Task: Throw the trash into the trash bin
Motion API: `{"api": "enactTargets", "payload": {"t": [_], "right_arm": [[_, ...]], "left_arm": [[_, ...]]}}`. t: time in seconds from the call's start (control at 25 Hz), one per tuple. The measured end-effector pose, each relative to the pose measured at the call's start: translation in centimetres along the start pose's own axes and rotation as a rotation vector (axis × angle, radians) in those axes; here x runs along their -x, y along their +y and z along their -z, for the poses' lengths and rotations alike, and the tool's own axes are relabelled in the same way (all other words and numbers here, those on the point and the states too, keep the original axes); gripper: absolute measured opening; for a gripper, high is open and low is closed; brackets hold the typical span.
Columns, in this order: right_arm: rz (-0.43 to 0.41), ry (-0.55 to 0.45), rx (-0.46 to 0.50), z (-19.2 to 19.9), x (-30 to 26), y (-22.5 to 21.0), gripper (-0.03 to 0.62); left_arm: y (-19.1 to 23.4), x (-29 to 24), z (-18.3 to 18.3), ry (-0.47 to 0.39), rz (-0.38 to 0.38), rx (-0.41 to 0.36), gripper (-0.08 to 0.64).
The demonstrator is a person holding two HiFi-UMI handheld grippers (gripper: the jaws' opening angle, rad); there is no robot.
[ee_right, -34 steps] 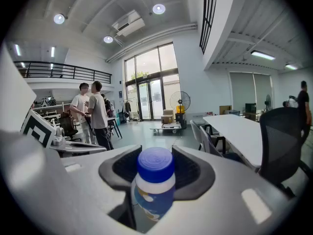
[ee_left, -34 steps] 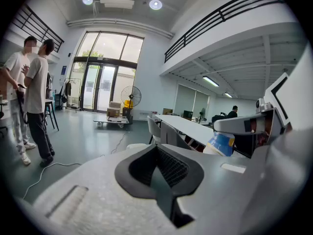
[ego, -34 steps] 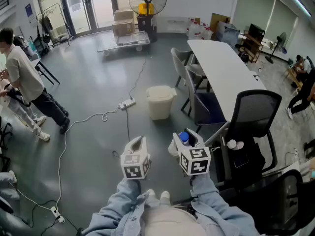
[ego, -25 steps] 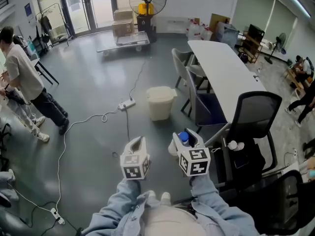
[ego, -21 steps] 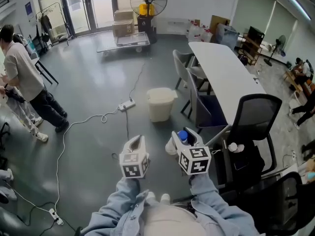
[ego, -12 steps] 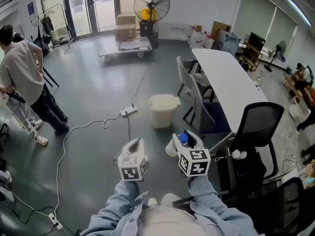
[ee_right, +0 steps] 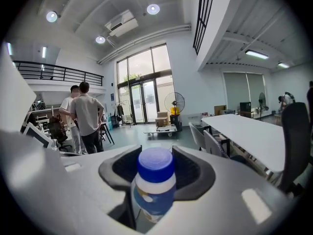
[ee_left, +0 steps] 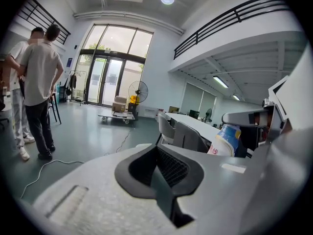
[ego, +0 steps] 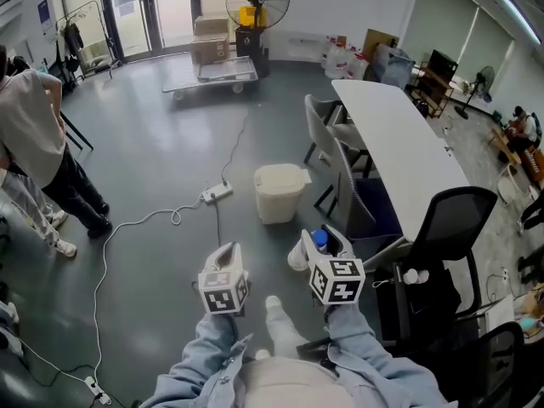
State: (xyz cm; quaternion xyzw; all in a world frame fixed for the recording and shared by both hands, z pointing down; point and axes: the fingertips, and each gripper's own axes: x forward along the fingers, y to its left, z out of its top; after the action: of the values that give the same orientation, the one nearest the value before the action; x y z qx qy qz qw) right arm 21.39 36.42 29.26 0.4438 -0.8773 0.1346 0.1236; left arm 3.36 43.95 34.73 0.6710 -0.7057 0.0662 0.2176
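Head view: bottle [ego: 319,239] gripped, trash bin [ego: 280,192] ahead

The right gripper [ego: 323,243] holds the blue-capped plastic bottle upright, its jaws set fairly wide with the pads pressed on the bottle's sides. The left gripper [ego: 224,253] carries nothing, its jaws closed together. The cream trash bin stands on the grey floor [ego: 153,160] beyond both grippers, well apart from them, near the chairs [ego: 327,130] at a long white table [ego: 399,143]. A power strip [ego: 214,195] lies just left of it.
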Motion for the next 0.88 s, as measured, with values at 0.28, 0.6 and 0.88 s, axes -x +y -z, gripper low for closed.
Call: {"api": "enactTargets", "payload": {"t": [0.28,0.6,0.88], "right_arm": [[-0.035,0.003,-0.008,-2.8,-8.3,-2.6,0.195],[-0.035,0.042,-0.009,-4.9,-16.2,-6.6,0.195],[-0.022,0.069,-0.029,-5.7,-21.0,-11.1,0.195]], "left_arm": [[1.7,-8.3,-2.9,0.013,-0.017,-0.001,0.009],[2.5,-17.1,-5.3,0.041,0.0,0.014,0.009],[1.9,-23.7,-7.2,0.051,0.02,0.01,0.009]]}}
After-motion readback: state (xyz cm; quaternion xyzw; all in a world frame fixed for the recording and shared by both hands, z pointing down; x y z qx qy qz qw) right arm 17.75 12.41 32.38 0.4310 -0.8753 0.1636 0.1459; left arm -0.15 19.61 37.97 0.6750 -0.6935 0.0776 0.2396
